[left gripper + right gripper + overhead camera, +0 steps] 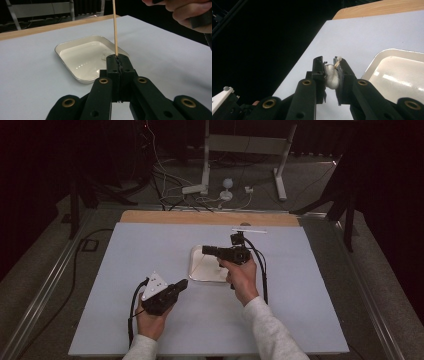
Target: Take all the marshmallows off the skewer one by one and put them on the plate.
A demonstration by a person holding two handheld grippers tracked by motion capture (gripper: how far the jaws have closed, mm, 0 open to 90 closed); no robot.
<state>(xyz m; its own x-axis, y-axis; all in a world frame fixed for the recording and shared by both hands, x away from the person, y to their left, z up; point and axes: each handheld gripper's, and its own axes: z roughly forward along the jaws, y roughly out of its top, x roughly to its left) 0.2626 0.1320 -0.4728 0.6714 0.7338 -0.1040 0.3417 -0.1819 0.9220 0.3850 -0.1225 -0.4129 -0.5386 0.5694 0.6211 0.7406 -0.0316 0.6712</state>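
Two grippers engaged. Left gripper point(117, 60): jaws clamped on wooden skewer point(114, 27), rising from tips. Right gripper point(329, 65): jaws pinched white soft piece point(331, 76), skewer tip poking through. Tray point(65, 46) just beyond. Advice: steady skewer, slide piece straight along.

The skewer point(115, 25) top is cut off by the edge.

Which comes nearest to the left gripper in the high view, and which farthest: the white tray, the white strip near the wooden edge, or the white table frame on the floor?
1. White tray: just ahead and to the right of the left gripper, mid-table.
2. White strip: farther back, right of centre, by the wooden edge.
3. White table frame: on the floor beyond the table, farthest.
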